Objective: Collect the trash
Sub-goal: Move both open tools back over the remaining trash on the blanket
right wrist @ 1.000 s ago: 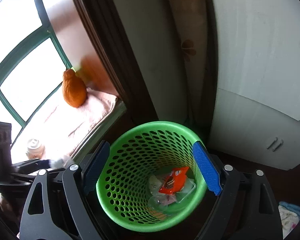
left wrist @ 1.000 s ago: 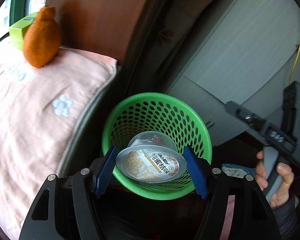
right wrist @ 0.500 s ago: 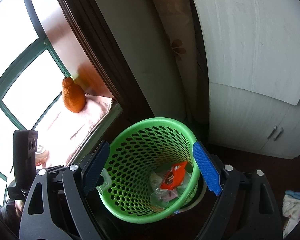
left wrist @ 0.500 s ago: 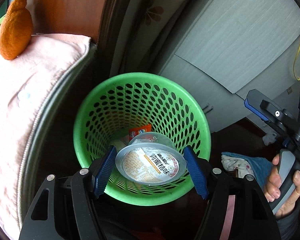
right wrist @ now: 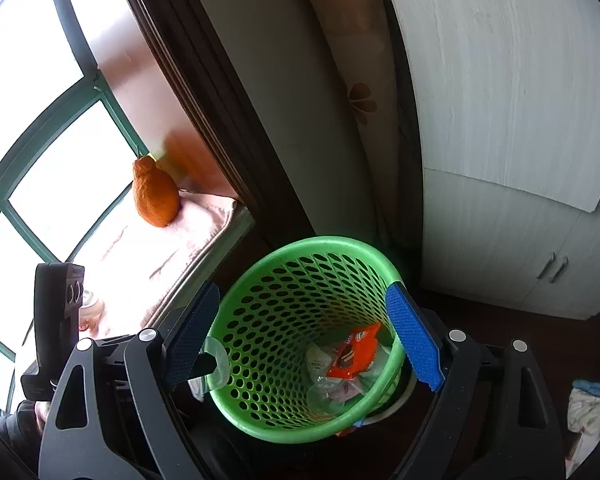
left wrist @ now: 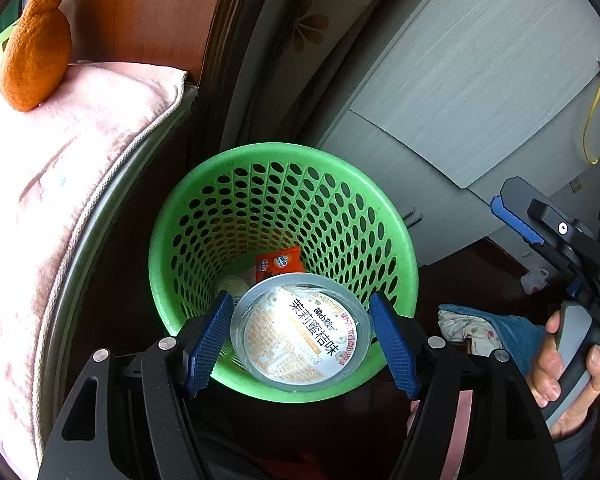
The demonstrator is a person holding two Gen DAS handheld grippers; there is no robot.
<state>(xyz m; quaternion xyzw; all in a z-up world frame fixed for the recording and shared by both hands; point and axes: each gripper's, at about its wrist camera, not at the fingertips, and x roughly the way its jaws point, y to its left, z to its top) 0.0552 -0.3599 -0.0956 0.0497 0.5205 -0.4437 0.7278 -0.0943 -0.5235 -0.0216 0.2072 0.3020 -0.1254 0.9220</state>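
My left fingers (left wrist: pixel 300 340) have just been opening w/ the sealed cup (left wrist: pixel 300 332) between them. It's a round clear-plastic pudding cup w/ a glossy printed foil lid. The ribbed blue pads (left wrist: pixel 214 340) are standing just off its rim on both sides, apart, not pinching as far as I can tell. The cup is hanging tilted right over the near edge of the green basket (left wrist: pixel 204 216), a round plastic bin w/ oval holes all over its wall and a smooth rolled rim. An orange wrapper (left wrist: pixel 278 262) and some clear crinkly packs are lying at its bottom. My right fingers (right wrist: pixel 304 336) are standing wide apart w/ nothing in them, hovering above the basket's rim. To the left a soft pink cushion (left wrist: pixel 60 184) is crowding the basket, w/ a bumpy orange fruit (left wrist: pixel 34 52) sitting on it. A grey wood-grain cabinet (left wrist: pixel 480 80) is closing off the far side, so the open room is mostly straight above the bin.
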